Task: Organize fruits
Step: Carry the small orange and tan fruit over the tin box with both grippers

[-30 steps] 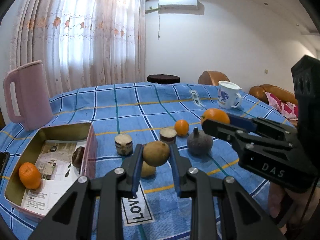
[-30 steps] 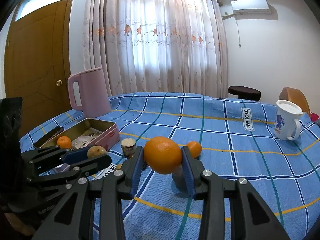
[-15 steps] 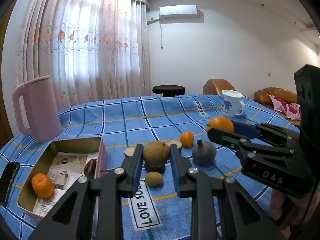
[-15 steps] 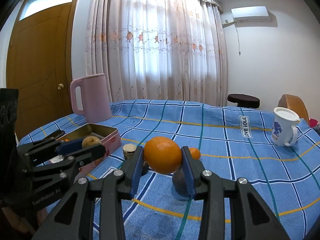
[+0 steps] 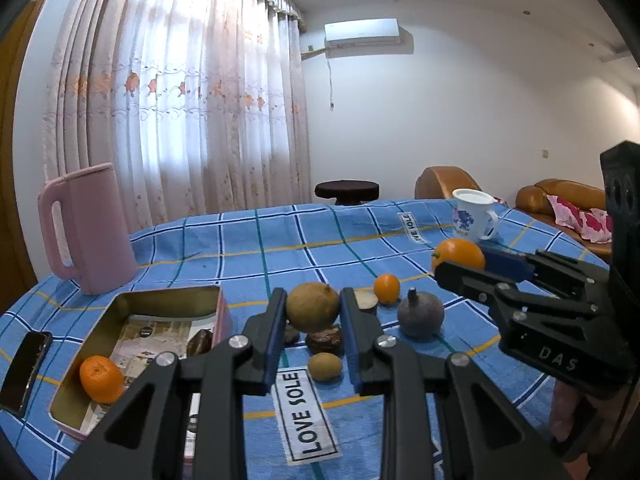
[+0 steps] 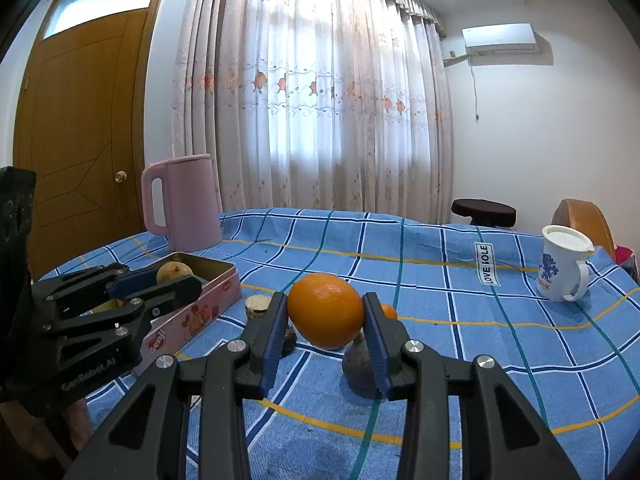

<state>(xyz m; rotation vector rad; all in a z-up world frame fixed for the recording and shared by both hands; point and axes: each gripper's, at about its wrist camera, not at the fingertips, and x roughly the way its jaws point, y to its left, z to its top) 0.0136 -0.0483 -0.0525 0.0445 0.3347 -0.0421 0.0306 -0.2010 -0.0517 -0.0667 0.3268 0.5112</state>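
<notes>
My left gripper (image 5: 312,312) is shut on a round brown fruit (image 5: 313,306) and holds it above the table. My right gripper (image 6: 325,316) is shut on a large orange (image 6: 325,310), also lifted; the orange (image 5: 458,254) shows at the right of the left wrist view. On the blue checked cloth lie a small orange (image 5: 387,288), a dark purple fruit (image 5: 421,316), a small brown fruit (image 5: 325,366) and two short cut cylinders (image 5: 324,340). An open tin box (image 5: 120,312) at the left holds a small orange (image 5: 101,378) and a dark fruit (image 5: 199,342).
A pink jug (image 5: 86,234) stands behind the tin. A white mug (image 5: 472,220) sits at the far right of the cloth. A dark phone (image 5: 25,374) lies at the left edge. A person's hand (image 5: 568,412) shows under the right gripper. Sofas stand beyond the table.
Both grippers have tilted upward, so the table sits lower in each view and more of the room shows. Each fruit stays gripped.
</notes>
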